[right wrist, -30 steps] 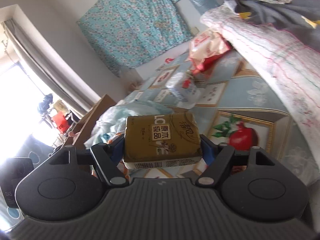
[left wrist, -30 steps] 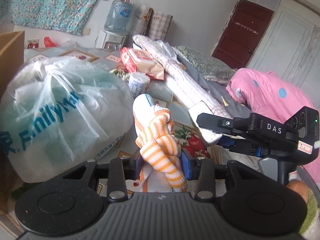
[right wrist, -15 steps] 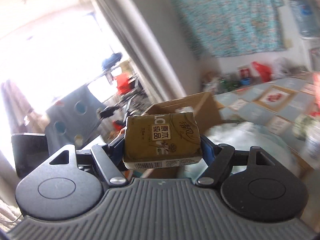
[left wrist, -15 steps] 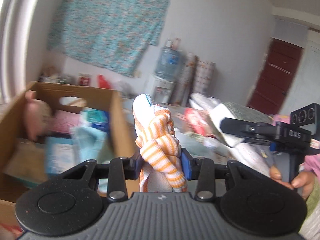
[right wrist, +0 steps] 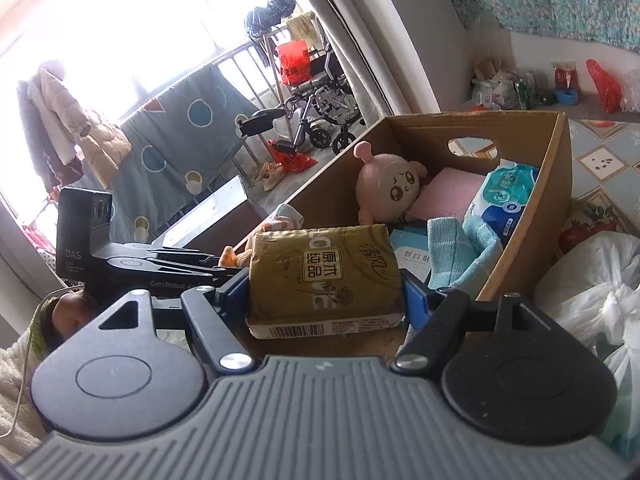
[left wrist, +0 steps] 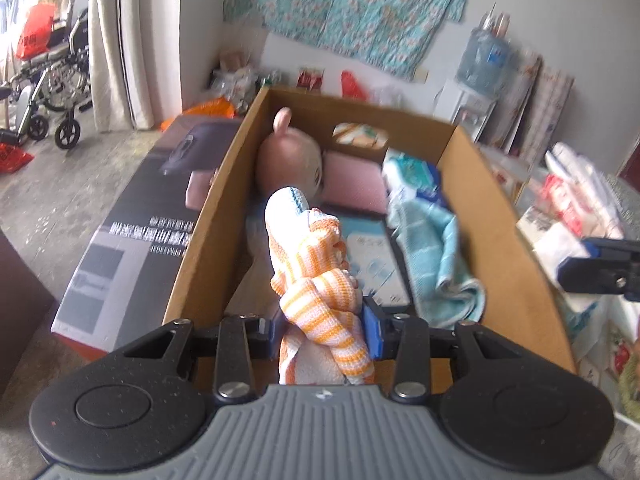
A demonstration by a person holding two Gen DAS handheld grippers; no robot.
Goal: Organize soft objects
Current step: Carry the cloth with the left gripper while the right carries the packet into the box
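Gripping an orange-and-white striped knitted cloth (left wrist: 316,280), bunched and knotted, the left gripper (left wrist: 322,330) holds it over the near-left corner of the cardboard box (left wrist: 508,248); the right gripper (right wrist: 324,296) clamps a gold-brown tissue pack (right wrist: 324,280) with dark print at the box's near edge

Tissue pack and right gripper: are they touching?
Touching. The right wrist view shows the right gripper with both blue pads pressed against the ends of the tissue pack, holding it above the cardboard box.
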